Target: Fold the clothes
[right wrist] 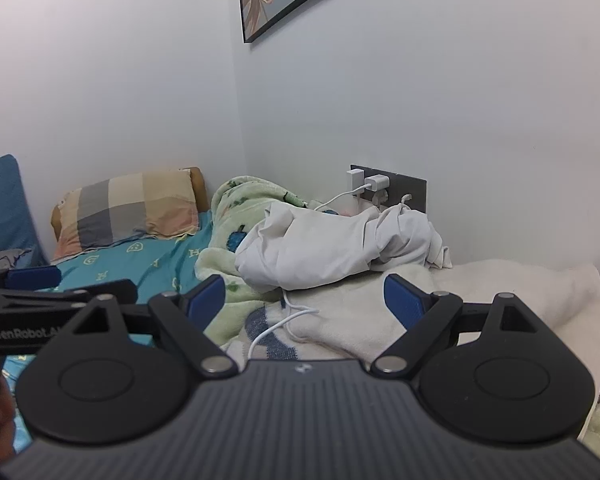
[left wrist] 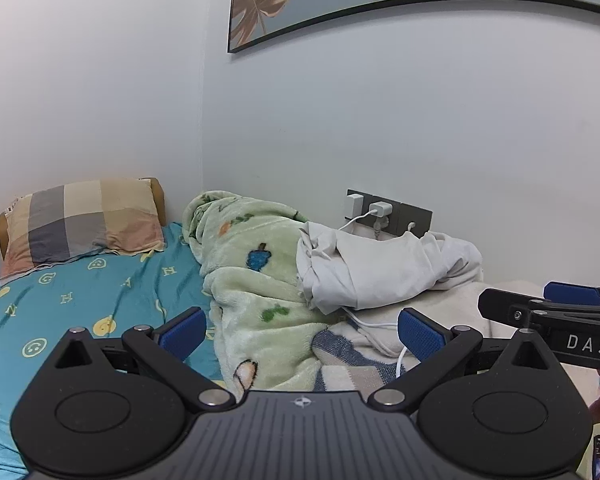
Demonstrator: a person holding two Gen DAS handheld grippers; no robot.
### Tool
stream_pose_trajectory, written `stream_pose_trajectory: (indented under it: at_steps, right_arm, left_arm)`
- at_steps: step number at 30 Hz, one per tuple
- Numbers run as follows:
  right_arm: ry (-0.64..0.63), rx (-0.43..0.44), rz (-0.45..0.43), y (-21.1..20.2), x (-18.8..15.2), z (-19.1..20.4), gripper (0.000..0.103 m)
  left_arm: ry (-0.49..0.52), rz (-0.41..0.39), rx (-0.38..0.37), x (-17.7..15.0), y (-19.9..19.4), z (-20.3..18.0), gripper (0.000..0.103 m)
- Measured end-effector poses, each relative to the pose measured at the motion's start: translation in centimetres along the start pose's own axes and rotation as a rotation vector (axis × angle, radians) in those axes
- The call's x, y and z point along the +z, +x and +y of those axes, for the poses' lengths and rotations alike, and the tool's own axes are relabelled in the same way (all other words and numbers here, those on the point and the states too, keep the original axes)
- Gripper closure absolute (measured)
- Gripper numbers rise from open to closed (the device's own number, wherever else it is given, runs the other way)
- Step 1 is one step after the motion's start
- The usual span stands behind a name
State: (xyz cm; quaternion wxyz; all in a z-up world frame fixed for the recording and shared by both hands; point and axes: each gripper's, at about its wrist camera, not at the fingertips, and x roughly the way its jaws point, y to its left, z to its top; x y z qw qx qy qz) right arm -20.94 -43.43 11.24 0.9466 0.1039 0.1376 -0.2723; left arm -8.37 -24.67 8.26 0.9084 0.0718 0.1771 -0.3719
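A crumpled white garment [left wrist: 384, 266] lies in a heap on the bed by the wall, under the socket panel; it also shows in the right wrist view [right wrist: 328, 248]. My left gripper [left wrist: 302, 332] is open and empty, held above the bedding short of the garment. My right gripper [right wrist: 306, 300] is open and empty, also short of the garment. The right gripper shows at the right edge of the left wrist view [left wrist: 540, 304], and the left gripper at the left edge of the right wrist view [right wrist: 60, 284].
A green fleece blanket [left wrist: 252, 280] is bunched left of the garment. A cream blanket [right wrist: 480, 300] lies under it. White charger cables [right wrist: 284, 320] run from the wall socket panel [left wrist: 388, 212] across the bedding. A checked pillow [left wrist: 80, 220] sits on the teal sheet [left wrist: 80, 308].
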Motion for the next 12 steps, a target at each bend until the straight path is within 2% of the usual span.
stream_pose_trajectory:
  at_steps: [12]
  right_arm:
    - [0.009, -0.016, 0.006, 0.19, 0.18, -0.38, 0.015]
  left_arm:
    - [-0.024, 0.0, 0.005, -0.04, -0.31, 0.89, 0.0]
